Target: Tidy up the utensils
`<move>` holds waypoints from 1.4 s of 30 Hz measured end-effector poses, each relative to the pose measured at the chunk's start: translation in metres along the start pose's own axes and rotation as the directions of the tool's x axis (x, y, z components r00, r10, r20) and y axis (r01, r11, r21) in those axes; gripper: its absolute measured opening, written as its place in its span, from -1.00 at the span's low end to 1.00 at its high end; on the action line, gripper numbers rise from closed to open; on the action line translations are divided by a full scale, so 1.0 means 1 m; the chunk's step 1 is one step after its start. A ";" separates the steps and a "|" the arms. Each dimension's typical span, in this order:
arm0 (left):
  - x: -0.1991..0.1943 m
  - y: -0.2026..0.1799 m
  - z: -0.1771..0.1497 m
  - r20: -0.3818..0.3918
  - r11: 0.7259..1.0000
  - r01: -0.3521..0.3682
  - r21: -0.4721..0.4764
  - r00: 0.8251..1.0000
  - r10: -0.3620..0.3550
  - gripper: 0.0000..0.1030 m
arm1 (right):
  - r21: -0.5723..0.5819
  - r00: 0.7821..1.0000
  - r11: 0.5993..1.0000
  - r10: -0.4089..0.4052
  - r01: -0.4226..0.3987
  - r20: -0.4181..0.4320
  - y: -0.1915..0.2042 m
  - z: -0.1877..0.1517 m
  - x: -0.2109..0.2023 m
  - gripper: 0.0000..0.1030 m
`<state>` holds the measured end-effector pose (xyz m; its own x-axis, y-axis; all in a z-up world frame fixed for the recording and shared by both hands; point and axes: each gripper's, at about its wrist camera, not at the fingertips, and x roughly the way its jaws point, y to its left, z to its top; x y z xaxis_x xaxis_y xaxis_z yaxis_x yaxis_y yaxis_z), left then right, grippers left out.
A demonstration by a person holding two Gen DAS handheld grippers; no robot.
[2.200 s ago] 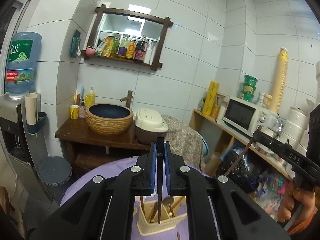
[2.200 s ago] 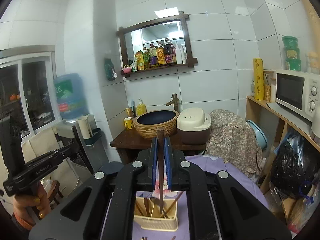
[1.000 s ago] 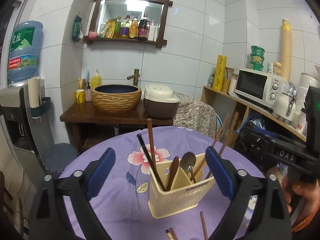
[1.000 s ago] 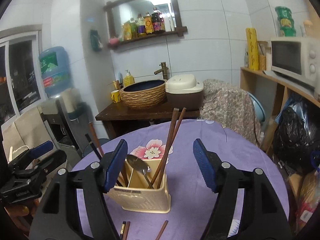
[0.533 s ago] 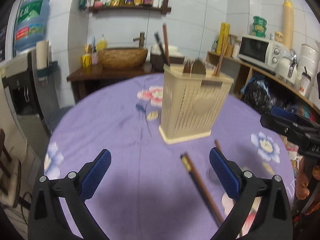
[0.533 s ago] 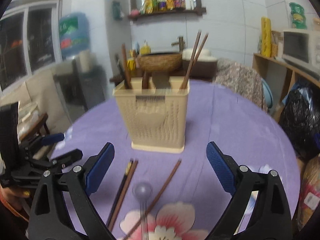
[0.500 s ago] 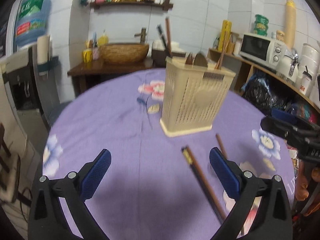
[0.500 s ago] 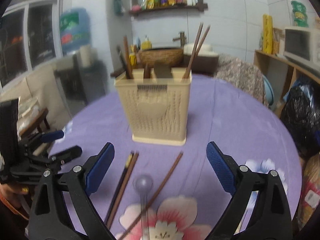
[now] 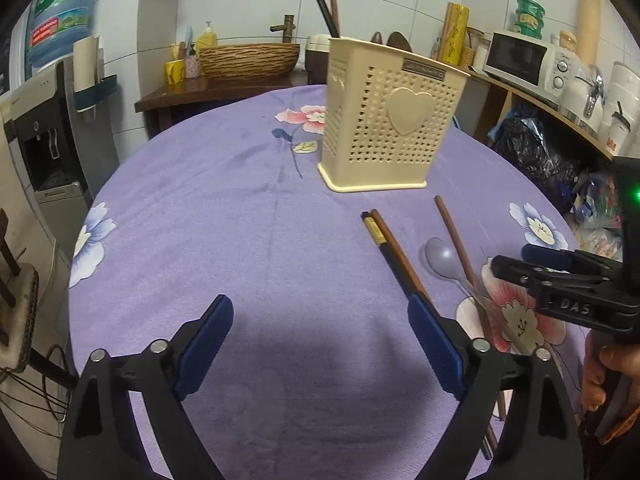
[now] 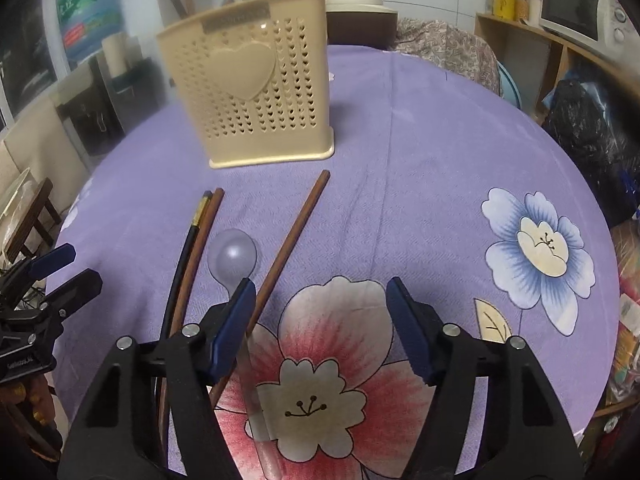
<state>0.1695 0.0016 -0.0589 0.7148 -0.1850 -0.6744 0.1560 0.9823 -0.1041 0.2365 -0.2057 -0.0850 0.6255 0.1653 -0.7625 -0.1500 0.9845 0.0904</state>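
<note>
Both grippers hover low over the purple tablecloth (image 9: 240, 208), left gripper (image 9: 320, 320) and right gripper (image 10: 320, 304) empty, jaws narrowing. Chopsticks (image 10: 292, 232) and clear spoon (image 10: 232, 258) lie mid-frame below the cream utensil holder (image 10: 248, 92).

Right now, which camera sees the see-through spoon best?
The right wrist view shows the clear spoon best: its bowl lies unhidden and its handle runs down over the pink flower on the cloth. In the left wrist view the spoon lies further off, its handle running behind the right gripper.
</note>
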 end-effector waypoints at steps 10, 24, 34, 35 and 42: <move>0.019 -0.037 -0.010 -0.082 0.997 0.036 0.067 0.996 -0.031 0.29 | 0.078 1.000 0.997 -0.002 0.002 0.011 -0.016 -0.001 -0.004 0.30; 0.026 -0.050 -0.017 -0.107 0.992 -0.039 0.124 0.993 0.052 0.26 | 0.070 1.000 0.997 -0.019 0.018 0.018 -0.017 -0.010 -0.011 0.31; 0.023 -0.007 -0.009 -0.126 0.995 -0.055 0.085 0.990 0.065 0.29 | 0.083 1.000 0.996 0.026 -0.025 -0.009 -0.017 -0.002 -0.004 0.32; 0.023 -0.004 -0.008 -0.126 0.996 -0.058 0.075 0.990 0.067 0.29 | 0.083 0.999 0.996 0.031 -0.030 -0.009 -0.016 0.001 -0.002 0.32; 0.023 0.009 0.001 -0.113 0.998 -0.053 0.024 0.992 0.055 0.29 | -0.007 0.995 0.995 0.097 -0.097 0.017 0.012 0.018 -0.001 0.31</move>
<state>0.1880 0.0061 -0.0746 0.6406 -0.1257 -0.7575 0.1341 0.9897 -0.0509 0.2479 -0.1932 -0.0720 0.6211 0.2609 -0.7391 -0.2153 0.9635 0.1591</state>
